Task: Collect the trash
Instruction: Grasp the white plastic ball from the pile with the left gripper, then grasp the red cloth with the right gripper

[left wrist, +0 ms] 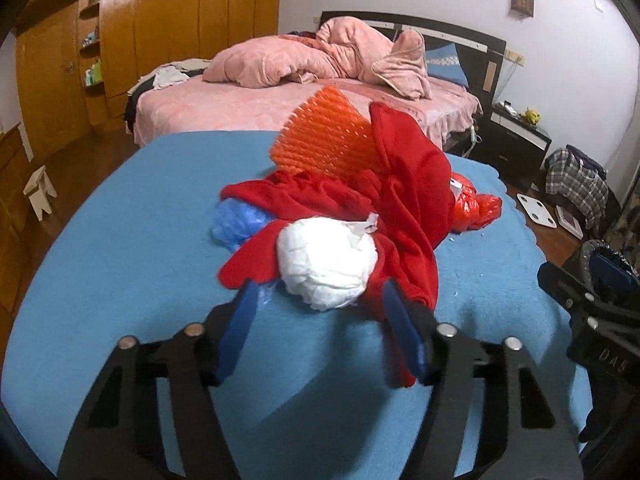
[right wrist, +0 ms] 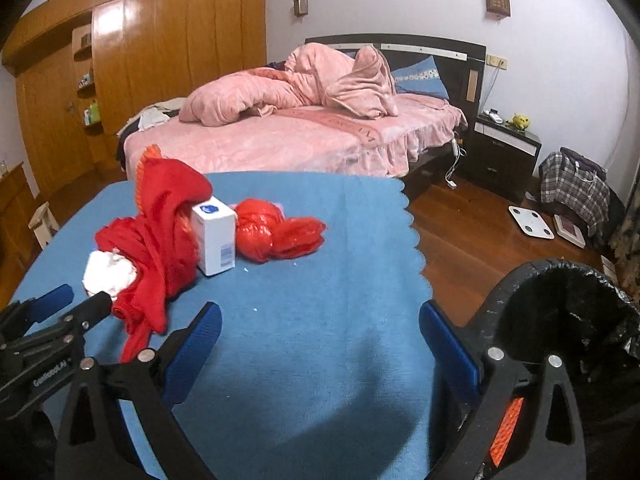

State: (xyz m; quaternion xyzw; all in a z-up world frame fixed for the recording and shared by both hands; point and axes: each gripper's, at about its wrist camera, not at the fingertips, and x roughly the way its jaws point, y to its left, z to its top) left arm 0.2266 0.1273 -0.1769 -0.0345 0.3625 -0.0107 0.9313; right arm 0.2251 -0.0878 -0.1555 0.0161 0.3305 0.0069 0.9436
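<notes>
A crumpled white paper wad [left wrist: 326, 266] lies on a red cloth [left wrist: 404, 200] on the blue table cover [left wrist: 120, 260]. My left gripper [left wrist: 320, 300] is open, its blue fingers either side of the wad's near end, not closed on it. A blue plastic bag [left wrist: 236, 224], an orange spiky mat [left wrist: 332, 136] and a red plastic bag [left wrist: 476, 208] lie around the cloth. In the right wrist view the wad [right wrist: 106, 274], red cloth [right wrist: 160, 248], a white box [right wrist: 214, 240] and the red bag [right wrist: 280, 234] show. My right gripper [right wrist: 320, 332] is open and empty over bare cover.
A black-lined trash bin [right wrist: 568, 308] stands off the table's right edge. Beyond the table are a pink bed [right wrist: 280, 140], a dark nightstand [right wrist: 504, 148], a wooden wardrobe [right wrist: 140, 60], a white scale [right wrist: 530, 222] and a plaid bag [right wrist: 572, 184] on the wooden floor.
</notes>
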